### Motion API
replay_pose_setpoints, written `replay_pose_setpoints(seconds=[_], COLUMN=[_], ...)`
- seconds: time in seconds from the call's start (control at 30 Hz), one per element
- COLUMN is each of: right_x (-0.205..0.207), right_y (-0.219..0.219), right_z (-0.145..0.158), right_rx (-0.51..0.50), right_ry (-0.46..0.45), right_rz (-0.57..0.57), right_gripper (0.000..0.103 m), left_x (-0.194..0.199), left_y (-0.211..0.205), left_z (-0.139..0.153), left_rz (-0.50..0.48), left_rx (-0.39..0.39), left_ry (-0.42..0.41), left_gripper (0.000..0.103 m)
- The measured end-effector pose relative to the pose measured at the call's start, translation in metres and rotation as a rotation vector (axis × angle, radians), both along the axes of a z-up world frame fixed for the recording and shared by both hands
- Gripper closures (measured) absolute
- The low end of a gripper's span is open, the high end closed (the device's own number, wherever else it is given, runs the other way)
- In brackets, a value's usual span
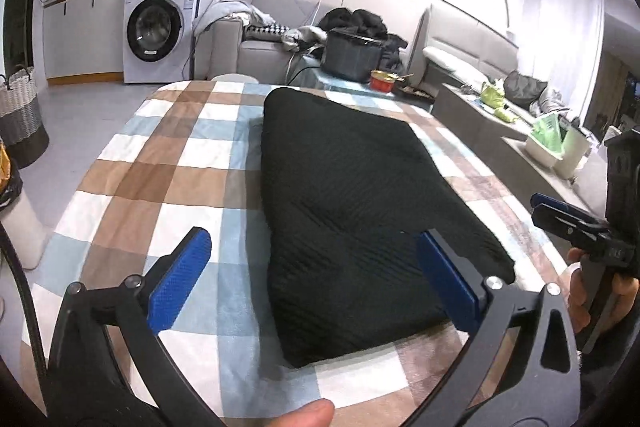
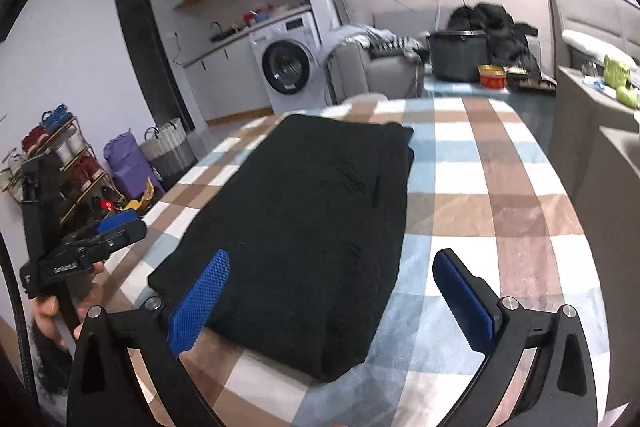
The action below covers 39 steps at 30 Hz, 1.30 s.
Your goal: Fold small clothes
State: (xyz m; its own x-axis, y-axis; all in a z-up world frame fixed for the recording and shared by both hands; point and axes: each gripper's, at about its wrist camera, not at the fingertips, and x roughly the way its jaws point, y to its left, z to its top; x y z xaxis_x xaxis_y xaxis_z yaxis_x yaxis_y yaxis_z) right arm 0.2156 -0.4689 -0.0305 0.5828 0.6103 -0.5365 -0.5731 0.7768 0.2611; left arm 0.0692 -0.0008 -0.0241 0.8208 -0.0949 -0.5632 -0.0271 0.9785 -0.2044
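A black knitted garment [image 1: 352, 211] lies folded into a long rectangle on the checked tablecloth [image 1: 168, 163]; it also shows in the right wrist view [image 2: 304, 219]. My left gripper [image 1: 316, 247] is open and empty, held above the garment's near left edge. My right gripper [image 2: 332, 263] is open and empty, held above the garment's near right edge. In the left wrist view the right gripper [image 1: 560, 215] appears at the right edge with its jaws nearly together. In the right wrist view the left gripper [image 2: 108, 227] appears at the left.
A washing machine [image 1: 160, 31], a sofa with clothes [image 1: 280, 35] and a dark pot [image 1: 352, 55] stand beyond the table. A woven basket [image 1: 20, 115] is on the floor at left. A shoe rack [image 2: 60, 163] stands left of the table.
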Motion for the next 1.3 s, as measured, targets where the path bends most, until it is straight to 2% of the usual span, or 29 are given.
replay_pose_setpoints(seconds=[0.4, 0.6, 1.03, 1.3], right_x=[-0.036, -0.041, -0.048, -0.048], right_y=[0.009, 0.012, 0.008, 0.008], right_z=[0.005, 0.003, -0.004, -0.004], right_rx=[0.012, 0.016, 0.048, 0.035], right_ry=[-0.137, -0.187, -0.238, -0.256], right_rz=[0.044, 0.048, 0.022, 0.007], right_gripper=[0.000, 0.000, 0.000, 0.000], left_x=[-0.015, -0.017, -0.016, -0.017], left_y=[-0.025, -0.027, -0.013, -0.018], left_z=[0.000, -0.002, -0.012, -0.011], left_rz=[-0.010, 0.001, 0.023, 0.023], left_rx=[0.088, 0.101, 0.073, 0.105], left_ry=[-0.071, -0.099, -0.100, -0.110], left_gripper=[0.001, 0.001, 0.001, 0.001])
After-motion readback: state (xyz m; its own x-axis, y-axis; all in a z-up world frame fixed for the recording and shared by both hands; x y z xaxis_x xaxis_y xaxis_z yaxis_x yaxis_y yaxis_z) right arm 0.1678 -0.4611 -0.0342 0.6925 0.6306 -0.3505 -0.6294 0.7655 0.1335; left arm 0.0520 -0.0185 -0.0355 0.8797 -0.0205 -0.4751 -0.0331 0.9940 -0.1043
